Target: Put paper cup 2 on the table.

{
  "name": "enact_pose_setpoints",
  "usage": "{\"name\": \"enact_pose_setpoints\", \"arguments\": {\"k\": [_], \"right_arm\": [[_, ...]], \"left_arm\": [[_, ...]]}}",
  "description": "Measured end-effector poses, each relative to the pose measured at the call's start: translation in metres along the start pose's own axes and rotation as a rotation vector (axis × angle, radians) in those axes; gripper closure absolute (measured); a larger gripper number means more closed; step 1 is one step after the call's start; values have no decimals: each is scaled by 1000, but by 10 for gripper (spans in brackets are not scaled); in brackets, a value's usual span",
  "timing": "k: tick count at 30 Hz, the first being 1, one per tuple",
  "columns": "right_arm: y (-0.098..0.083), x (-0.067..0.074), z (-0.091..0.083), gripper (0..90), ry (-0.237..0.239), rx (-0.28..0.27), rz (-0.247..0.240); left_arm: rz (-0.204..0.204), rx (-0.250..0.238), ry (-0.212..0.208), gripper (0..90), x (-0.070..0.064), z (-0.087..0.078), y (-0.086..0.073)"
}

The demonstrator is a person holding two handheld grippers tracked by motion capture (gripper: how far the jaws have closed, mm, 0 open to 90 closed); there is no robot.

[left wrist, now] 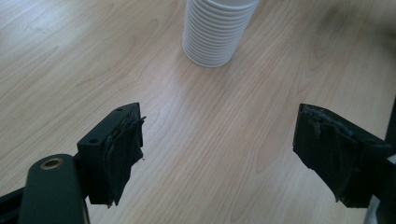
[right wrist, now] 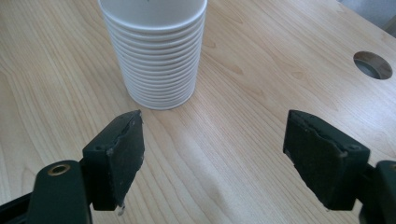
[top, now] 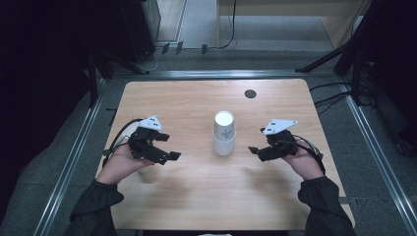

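A stack of white ribbed paper cups [top: 224, 133] stands upright in the middle of the wooden table [top: 196, 196]. My left gripper [top: 170, 146] hovers to its left, held in a hand and pointing at the stack. Its jaws stand wide apart with bare wood between them [left wrist: 219, 140], and the cup stack [left wrist: 212, 35] is well ahead. My right gripper [top: 257, 141] mirrors it on the right side, also open and holding nothing [right wrist: 215, 140]. From there the cup stack [right wrist: 156, 60] is close ahead, to the left of the jaw gap.
A round cable hole [top: 250, 93] sits in the tabletop at the back right and also appears as the hole [right wrist: 372, 64] in the right gripper view. A small pale shape [top: 145, 171] peeks from under the left hand, too hidden to identify. Metal rails and cables run along the floor around the table.
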State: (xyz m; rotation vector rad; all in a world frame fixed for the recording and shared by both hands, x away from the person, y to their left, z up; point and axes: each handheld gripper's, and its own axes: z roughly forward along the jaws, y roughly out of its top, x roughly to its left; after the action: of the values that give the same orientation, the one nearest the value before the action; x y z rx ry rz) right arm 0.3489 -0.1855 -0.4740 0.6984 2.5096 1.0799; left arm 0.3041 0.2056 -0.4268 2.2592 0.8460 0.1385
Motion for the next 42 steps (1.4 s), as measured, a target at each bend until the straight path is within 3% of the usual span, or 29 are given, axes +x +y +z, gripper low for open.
{"name": "enact_pose_setpoints", "arguments": {"k": [10,17,21,30,42], "right_arm": [[2,6,4,207,29,-10,23],[2,11,3,206,36,-6,19],[2,13,3,206,41,-3,13],[0,20,4,205,51,13,6],[-1,27,3,201,64,23,-6]], "left_arm": [[31,-1,-31,163,-22,33,9],[28,-44,-43,163,-37,53,11],[54,-17,-46,163,-44,63,11],[34,-44,-57,164,-51,80,13],[60,8,-54,163,-53,96,11]]}}
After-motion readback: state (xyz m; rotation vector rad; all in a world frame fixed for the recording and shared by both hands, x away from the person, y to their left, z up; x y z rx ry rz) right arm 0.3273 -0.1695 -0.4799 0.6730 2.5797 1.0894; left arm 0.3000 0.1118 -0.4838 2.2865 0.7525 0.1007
